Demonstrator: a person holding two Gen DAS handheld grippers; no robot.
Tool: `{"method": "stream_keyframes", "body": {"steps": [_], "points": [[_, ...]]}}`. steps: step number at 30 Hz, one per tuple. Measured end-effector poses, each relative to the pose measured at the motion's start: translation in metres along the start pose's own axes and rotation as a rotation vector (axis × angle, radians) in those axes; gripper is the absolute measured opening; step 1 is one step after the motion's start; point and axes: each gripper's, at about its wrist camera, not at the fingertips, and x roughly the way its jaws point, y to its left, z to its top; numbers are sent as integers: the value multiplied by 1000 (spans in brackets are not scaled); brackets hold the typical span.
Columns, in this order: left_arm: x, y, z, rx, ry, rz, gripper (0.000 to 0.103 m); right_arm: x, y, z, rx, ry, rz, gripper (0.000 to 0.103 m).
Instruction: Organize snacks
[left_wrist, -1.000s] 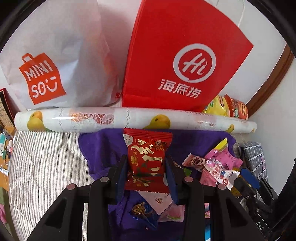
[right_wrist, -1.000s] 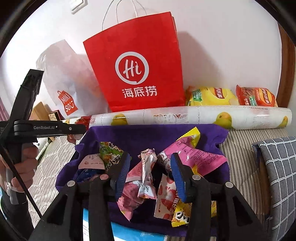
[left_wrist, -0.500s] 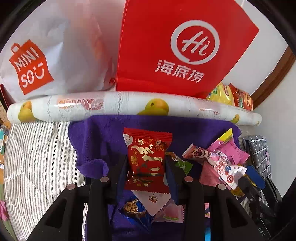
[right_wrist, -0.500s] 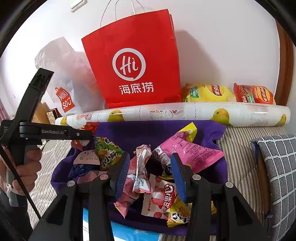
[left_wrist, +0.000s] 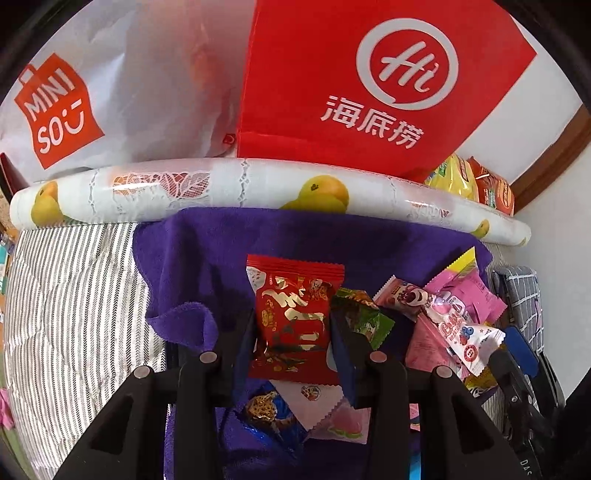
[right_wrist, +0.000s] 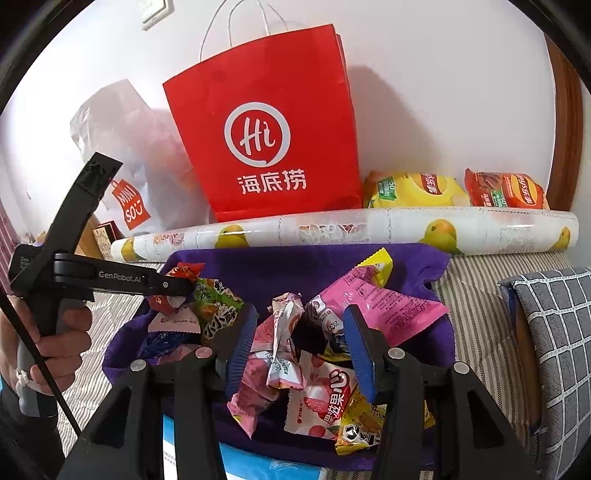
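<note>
The left gripper (left_wrist: 293, 332) pinches a red foil snack packet (left_wrist: 295, 317) by its two sides, holding it above the purple towel (left_wrist: 229, 251); the right gripper (right_wrist: 301, 343) stands spread, its blue pads either side of a twisted pink-and-white candy wrapper (right_wrist: 282, 343) without pressing it, though whether they brush it I cannot tell. The rest of the snacks lie heaped on the towel: a pink pouch (right_wrist: 380, 306), a green wrapper (right_wrist: 218, 306), a lychee-printed sachet (right_wrist: 321, 402), and smaller sweets beneath.

The grip on the red packet looks shallow and the foil is slick, so I judge it could slide out or swivel if the hand tilts or swings quickly; dropped, it would land back in the pile and undo the sorting. The right jaws, closing here, may catch two overlapping wrappers at once, or drag the loose towel, which is rucked at its left edge. The two grippers work close together, so a clash is possible.

The towel lies on a striped bed cover (left_wrist: 74, 295); a fruit-printed roll (left_wrist: 258, 184) lies along the back; behind it a red paper bag (right_wrist: 269, 140) and a white Miniso bag (left_wrist: 110, 92) lean against a pale wall, with two crisp packets (right_wrist: 454, 188) beside them; a grey checked cushion (right_wrist: 554, 350) sits at the right.
</note>
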Motion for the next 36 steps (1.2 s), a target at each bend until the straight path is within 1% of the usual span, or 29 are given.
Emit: {"method": "stream_keyframes", "body": {"steps": [3, 6, 10, 14, 16, 18, 21, 24, 31, 36], "points": [[3, -4, 2, 9, 4, 9, 38, 1, 0, 0, 0, 4, -6, 50], [4, -6, 3, 10, 9, 3, 39, 1, -1, 0, 5, 3, -9, 52], [7, -9, 4, 25, 25, -10, 43, 2, -2, 0, 8, 4, -13, 53], [8, -15, 3, 40, 31, -15, 51, 3, 0, 0, 5, 12, -27, 56], [7, -19, 3, 47, 27, -17, 54, 3, 1, 0, 0, 14, -44, 56], [2, -20, 3, 54, 15, -16, 61, 4, 1, 0, -2, 18, -43, 56], [-8, -24, 4, 73, -20, -17, 69, 4, 1, 0, -1, 16, -49, 56], [-14, -27, 5, 89, -39, -8, 69, 4, 0, 0, -3, 16, -55, 56], [-23, -37, 3, 125, -49, -19, 69, 3, 0, 0, -1, 19, -65, 58], [-22, -41, -1, 140, -38, -31, 70, 2, 0, -1, 6, 13, -76, 65]]}}
